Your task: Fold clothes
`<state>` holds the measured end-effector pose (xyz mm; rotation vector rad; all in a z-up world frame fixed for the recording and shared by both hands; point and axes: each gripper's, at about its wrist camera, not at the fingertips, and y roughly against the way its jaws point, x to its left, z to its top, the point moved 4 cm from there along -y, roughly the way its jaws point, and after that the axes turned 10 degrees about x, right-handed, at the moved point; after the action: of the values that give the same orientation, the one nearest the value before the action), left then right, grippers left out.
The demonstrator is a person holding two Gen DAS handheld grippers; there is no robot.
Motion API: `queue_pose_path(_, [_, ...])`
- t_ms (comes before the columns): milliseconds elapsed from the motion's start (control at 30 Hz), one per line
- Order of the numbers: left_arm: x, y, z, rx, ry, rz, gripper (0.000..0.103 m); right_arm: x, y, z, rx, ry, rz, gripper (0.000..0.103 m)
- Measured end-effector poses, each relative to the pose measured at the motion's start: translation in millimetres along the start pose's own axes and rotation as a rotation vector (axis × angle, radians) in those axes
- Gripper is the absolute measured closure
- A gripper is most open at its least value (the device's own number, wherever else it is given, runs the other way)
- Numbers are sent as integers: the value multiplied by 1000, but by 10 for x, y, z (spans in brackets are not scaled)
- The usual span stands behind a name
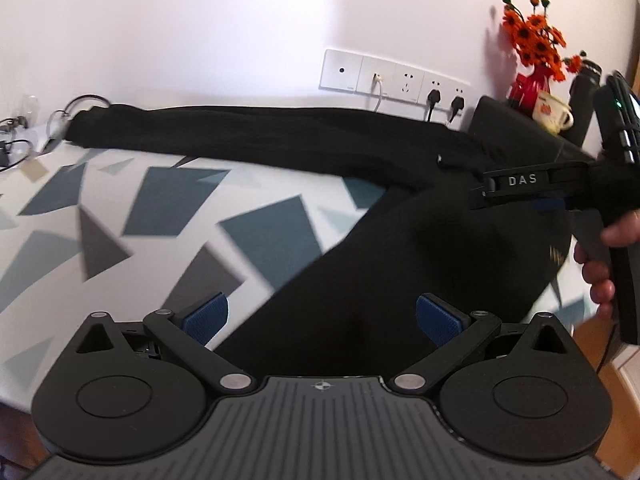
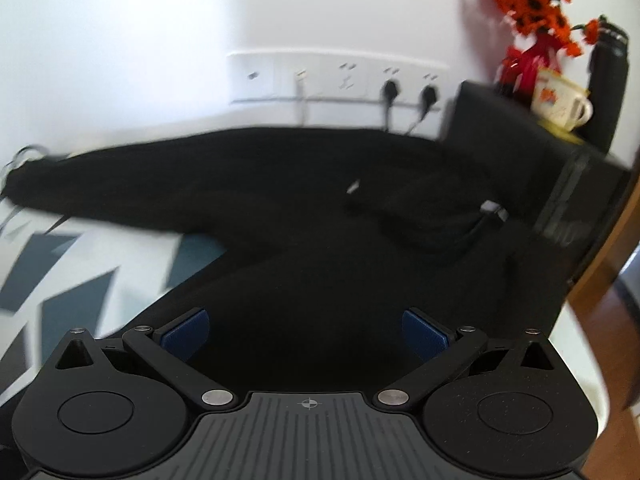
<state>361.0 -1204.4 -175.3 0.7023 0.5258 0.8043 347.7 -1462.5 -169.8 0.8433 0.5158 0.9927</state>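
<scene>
A black garment (image 1: 360, 240) lies on a tablecloth with grey and blue shapes (image 1: 120, 216). One long part of it stretches left along the wall, and its bulk is bunched at the right. White cord tips (image 2: 494, 210) show on the bunched part. My left gripper (image 1: 322, 316) hovers open over the garment's near end, with nothing pressed between its blue pads (image 1: 206, 316). My right gripper (image 2: 305, 330) is also wide open above the dark cloth. In the left wrist view the right gripper (image 1: 486, 190) comes in from the right, held by a hand (image 1: 600, 264).
A row of wall sockets (image 1: 394, 78) with plugged cables runs behind the table. A black box (image 2: 520, 140) at the back right carries orange flowers (image 1: 536, 40), a mug (image 2: 560, 104) and a dark bottle (image 2: 608, 80). Loose cables (image 1: 24, 136) lie far left. Wooden floor (image 2: 600, 292) shows right.
</scene>
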Motion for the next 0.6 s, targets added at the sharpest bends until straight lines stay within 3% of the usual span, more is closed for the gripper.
queue_pose_path(133, [170,236,-346,-6,-3,57,1,348,33,-268,49,94,22,1])
queue_pose_path(300, [355,420,-800,9,79,72,1,690,72,-450,102,154,49,1])
queue_pose_path(467, [523,346,-1240,61,148,179,1,893,88,-569,149,194,68,1])
queue_pose_path(600, [525,193,-1442,87,101,269,1,1004,30,-611,195,208,70,1])
